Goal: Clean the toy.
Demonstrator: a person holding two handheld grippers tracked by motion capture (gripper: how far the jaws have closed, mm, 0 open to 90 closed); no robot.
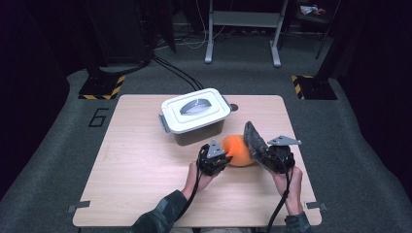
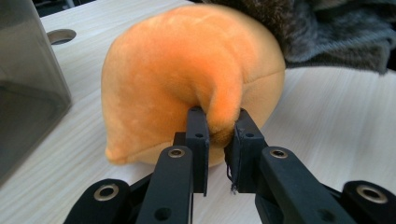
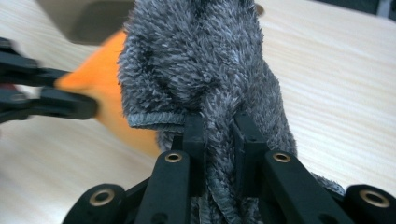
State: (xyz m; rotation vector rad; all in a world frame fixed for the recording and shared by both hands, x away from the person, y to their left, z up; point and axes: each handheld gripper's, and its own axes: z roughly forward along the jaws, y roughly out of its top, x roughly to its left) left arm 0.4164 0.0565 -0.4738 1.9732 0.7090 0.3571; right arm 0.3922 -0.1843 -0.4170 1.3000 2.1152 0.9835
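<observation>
Both pairs of jaws are clamped on soft things: the left gripper [image 2: 217,135] pinches a fold of the orange plush toy [image 2: 187,79], the right gripper [image 3: 218,140] a grey fuzzy cloth [image 3: 201,60].

In the high view the orange plush toy [image 1: 237,149] lies on the wooden table [image 1: 141,170] just right of centre, between the left gripper [image 1: 219,154] and the right gripper [image 1: 262,153]. The grey fuzzy cloth [image 1: 253,138] rises tilted from the right gripper, touching the toy's right side. A lidded white box [image 1: 195,112] stands just above them, near the top centre of the table.
</observation>
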